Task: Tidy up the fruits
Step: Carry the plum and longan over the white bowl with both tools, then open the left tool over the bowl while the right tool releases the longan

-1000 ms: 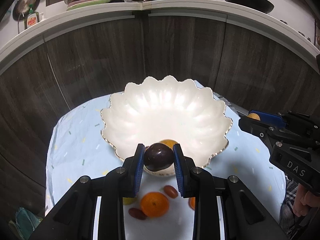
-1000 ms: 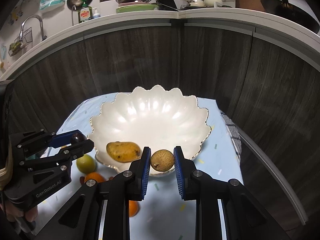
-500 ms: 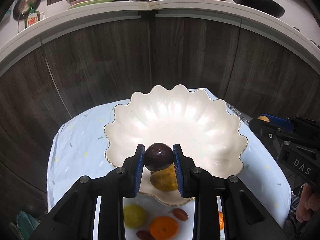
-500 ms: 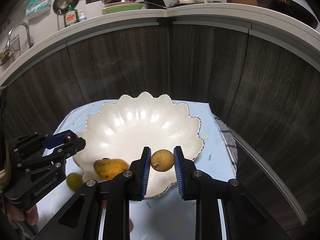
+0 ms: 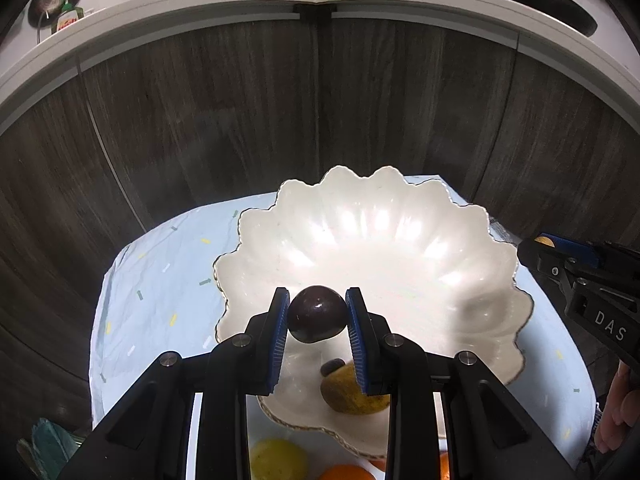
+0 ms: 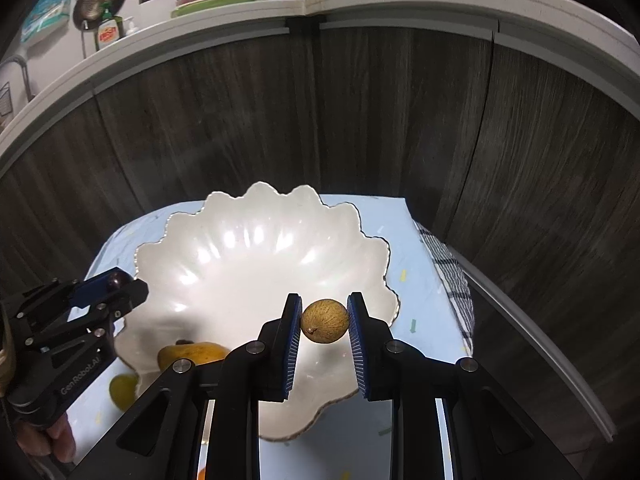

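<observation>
The bowl (image 5: 460,280) is wide open except a mango (image 5: 352,394), perhaps touching its near wall.

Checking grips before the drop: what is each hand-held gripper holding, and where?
Left hand-held gripper: dark plum, pinched at its sides. Right hand-held gripper: tan round fruit, likewise.

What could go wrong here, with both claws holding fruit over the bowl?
1. The left claw pinches a round dark plum by its sides only; released from above the bowl, it may roll and knock the mango near the front rim.
2. The right claw holds a small brown fruit close to the bowl's right edge, so it could bounce out.
</observation>
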Motion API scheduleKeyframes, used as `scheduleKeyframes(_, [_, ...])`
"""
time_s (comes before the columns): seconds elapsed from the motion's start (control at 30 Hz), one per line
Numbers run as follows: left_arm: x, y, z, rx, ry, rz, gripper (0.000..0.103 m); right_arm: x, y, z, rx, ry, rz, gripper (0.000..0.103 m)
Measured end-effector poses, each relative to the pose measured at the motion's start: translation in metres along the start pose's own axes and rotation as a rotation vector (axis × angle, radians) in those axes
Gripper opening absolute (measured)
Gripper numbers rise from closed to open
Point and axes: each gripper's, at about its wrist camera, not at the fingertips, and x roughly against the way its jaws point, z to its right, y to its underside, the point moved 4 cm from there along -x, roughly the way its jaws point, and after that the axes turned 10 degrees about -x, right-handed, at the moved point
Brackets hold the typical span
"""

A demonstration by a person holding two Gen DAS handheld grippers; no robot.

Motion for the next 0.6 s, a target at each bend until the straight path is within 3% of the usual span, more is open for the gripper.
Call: scheduleKeyframes(0.6, [-0.022,-0.005,-0.005,0.022,0.001,-0.064,0.03,-0.026,-0.001,0.005,-0.027,0.007,-0.065,0.025])
